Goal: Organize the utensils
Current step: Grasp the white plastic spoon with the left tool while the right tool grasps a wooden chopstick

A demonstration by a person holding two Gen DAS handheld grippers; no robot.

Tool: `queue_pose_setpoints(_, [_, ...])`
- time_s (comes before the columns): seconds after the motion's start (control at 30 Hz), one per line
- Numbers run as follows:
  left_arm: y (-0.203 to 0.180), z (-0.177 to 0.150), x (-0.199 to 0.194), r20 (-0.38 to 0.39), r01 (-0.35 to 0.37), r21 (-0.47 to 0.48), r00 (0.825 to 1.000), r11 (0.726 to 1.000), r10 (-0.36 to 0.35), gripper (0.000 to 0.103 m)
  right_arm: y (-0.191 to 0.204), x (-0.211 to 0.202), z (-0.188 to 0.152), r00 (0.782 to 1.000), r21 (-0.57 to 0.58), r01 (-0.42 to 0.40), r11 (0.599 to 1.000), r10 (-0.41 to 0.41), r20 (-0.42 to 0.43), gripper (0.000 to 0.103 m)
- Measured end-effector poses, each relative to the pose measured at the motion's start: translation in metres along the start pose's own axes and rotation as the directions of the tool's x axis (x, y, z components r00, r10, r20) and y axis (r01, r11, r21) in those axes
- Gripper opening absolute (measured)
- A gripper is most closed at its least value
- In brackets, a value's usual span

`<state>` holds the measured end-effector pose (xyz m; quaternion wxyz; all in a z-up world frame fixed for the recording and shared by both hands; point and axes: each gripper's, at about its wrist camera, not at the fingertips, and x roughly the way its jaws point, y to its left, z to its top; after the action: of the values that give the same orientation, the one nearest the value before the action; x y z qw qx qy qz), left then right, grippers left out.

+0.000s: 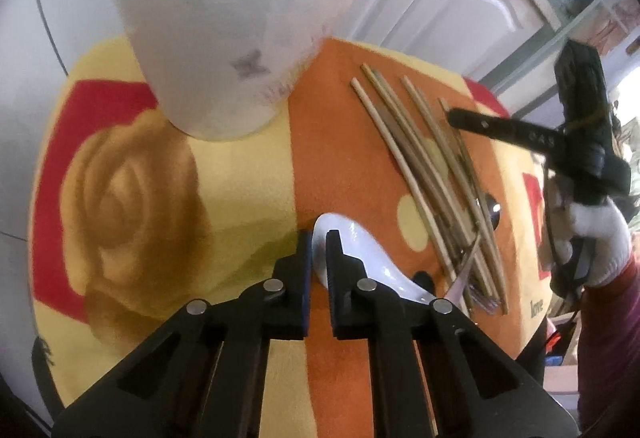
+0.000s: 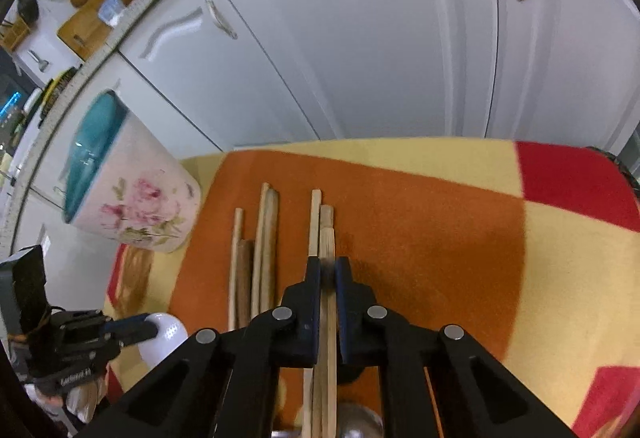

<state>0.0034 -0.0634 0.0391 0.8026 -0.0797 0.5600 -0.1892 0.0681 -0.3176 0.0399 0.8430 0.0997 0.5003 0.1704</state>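
Note:
My left gripper (image 1: 319, 238) is shut on the rim of a white ceramic spoon (image 1: 360, 250) that lies on the cloth. The right wrist view shows the same grip, left gripper (image 2: 149, 327) on the white spoon (image 2: 170, 332), at lower left. My right gripper (image 2: 328, 266) is shut on wooden chopsticks (image 2: 323, 222) in a loose row of several chopsticks (image 1: 420, 166). In the left wrist view the right gripper (image 1: 454, 115) reaches in over that row. A white floral holder (image 1: 224, 38) with a teal inside stands upright at the cloth's far left (image 2: 132, 190).
An orange, yellow and red cloth (image 1: 240, 198) covers the surface. A metal fork (image 1: 464, 278) and a metal spoon (image 1: 492, 210) lie under the chopsticks' near ends. White cabinet doors (image 2: 360, 38) stand close behind. A white-gloved hand (image 1: 596, 238) holds the right gripper.

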Motion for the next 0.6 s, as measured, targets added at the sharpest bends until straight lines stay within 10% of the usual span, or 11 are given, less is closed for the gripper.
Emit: queue_pose_setpoints(0.6, [0.012,0.009,-0.076,0.158,-0.056,-0.019,0.986,0.998,0.058,0.001,0.006,0.01,-0.006,0.993,-0.044,0.092,0.995,-0.095,-0.074,0.006])
